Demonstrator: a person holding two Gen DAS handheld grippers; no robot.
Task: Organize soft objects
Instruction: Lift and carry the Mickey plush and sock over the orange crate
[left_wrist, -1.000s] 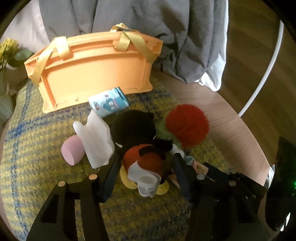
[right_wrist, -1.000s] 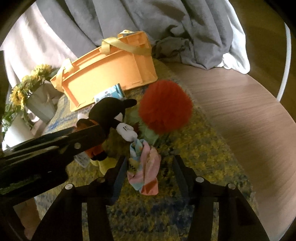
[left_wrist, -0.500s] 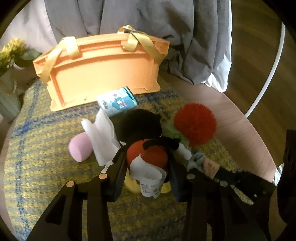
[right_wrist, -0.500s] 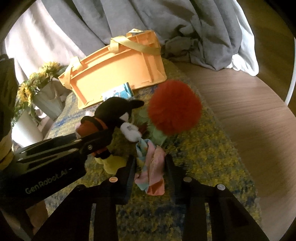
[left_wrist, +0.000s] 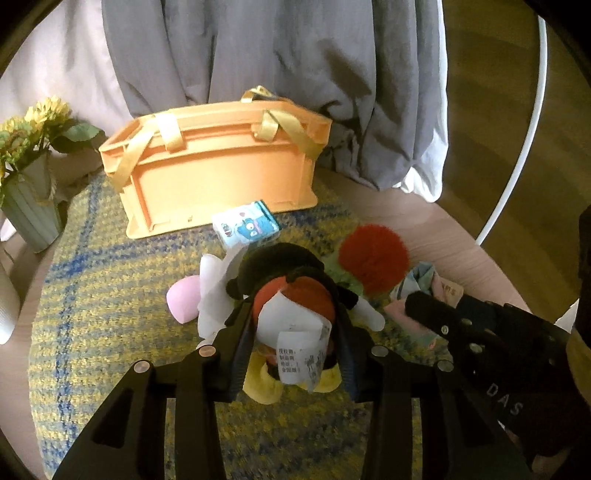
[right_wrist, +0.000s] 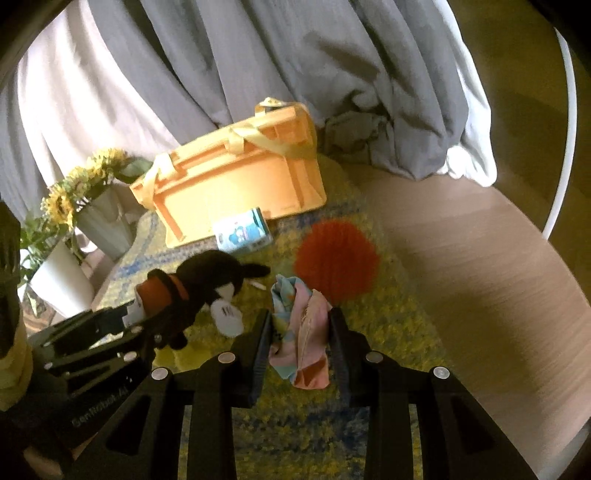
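Note:
My left gripper is shut on a black-and-red mouse plush with a white label and holds it above the yellow-blue rug; the plush also shows in the right wrist view. My right gripper is shut on a pastel cloth bundle, lifted off the rug; the bundle shows in the left wrist view. An orange basket with yellow straps stands at the rug's far side. A red pom-pom, a pink soft piece and a white cloth lie on the rug.
A small blue-and-white carton lies in front of the basket. A green vase with sunflowers and a white pot stand at the left. Grey and white drapes hang behind. Bare wooden tabletop lies to the right.
Both grippers closed: the left on the mouse plush, the right on the cloth bundle. Both have risen and lifted their objects off the rug.

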